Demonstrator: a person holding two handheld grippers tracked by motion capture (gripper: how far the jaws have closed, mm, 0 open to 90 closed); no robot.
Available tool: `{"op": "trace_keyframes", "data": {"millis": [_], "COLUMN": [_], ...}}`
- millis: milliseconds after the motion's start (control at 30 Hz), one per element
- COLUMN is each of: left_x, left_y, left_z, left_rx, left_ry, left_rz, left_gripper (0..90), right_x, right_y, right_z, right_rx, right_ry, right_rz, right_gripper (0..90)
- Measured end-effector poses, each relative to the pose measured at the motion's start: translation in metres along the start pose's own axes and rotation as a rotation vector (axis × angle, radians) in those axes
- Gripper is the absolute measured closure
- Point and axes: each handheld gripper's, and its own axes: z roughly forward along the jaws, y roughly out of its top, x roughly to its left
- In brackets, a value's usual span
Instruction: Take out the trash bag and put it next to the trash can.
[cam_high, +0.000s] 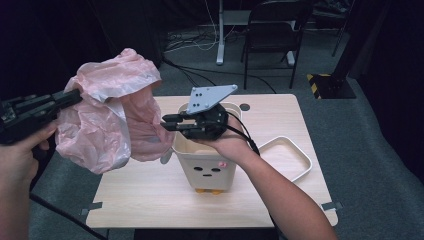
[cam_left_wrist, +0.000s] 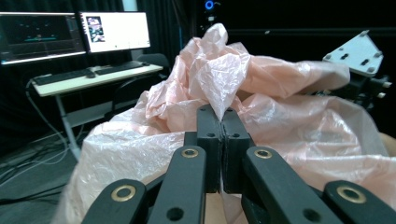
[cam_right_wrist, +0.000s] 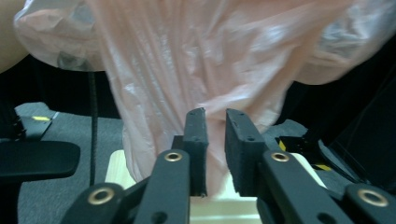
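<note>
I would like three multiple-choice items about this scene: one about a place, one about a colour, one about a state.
1. Where does the white bin stand?
A. on the table
B. on the floor
C. on the chair

2. What colour is the plastic bag?
A. blue
B. pink
C. black

3. How does the left gripper stand?
A. wide open, nothing between the jaws
B. shut on the plastic bag
C. lying on the table

Key:
1 A, the bin sits on the wooden tabletop beside the white tray.
2 B, the film is pale pink in all views.
3 B, the left gripper view shows the jaws pressed together on bag film.
</note>
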Motion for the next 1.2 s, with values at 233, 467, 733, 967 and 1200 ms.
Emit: {"op": "trace_keyframes", "data": {"millis": [233,467,733,967,1200], "left_x": [0.004,0.01,0.017,0.021,0.028], "left_y": [-0.01,-0.026,-0.047,-0.059,-0.071], "left_z": [0.014,0.032,0.043,0.06,0.074], "left_rx": [0.027,0.107,0.152,0.162,0.177], "left_ry": [-0.038,-0.002,0.034,0.024,0.026], "left_rz": [-0.014,-0.022,-0.04,-0.057,-0.08], "left_gripper": [88.7,88.7,88.6,88.6,88.6], "right_x": [-0.001,0.0,0.002,0.01,0.017], "right_y": [-0.001,-0.007,-0.02,-0.031,-0.04], "right_z": [-0.018,-0.033,-0.053,-0.064,-0.076], "right_rx": [-0.011,-0.017,-0.023,-0.03,-0.043], "right_ry": [-0.056,-0.076,-0.109,-0.124,-0.145], "right_rz": [-0.004,0.013,0.032,0.039,0.039], "right_gripper": [70.8,62.2,58.5,56.2,56.0]}}
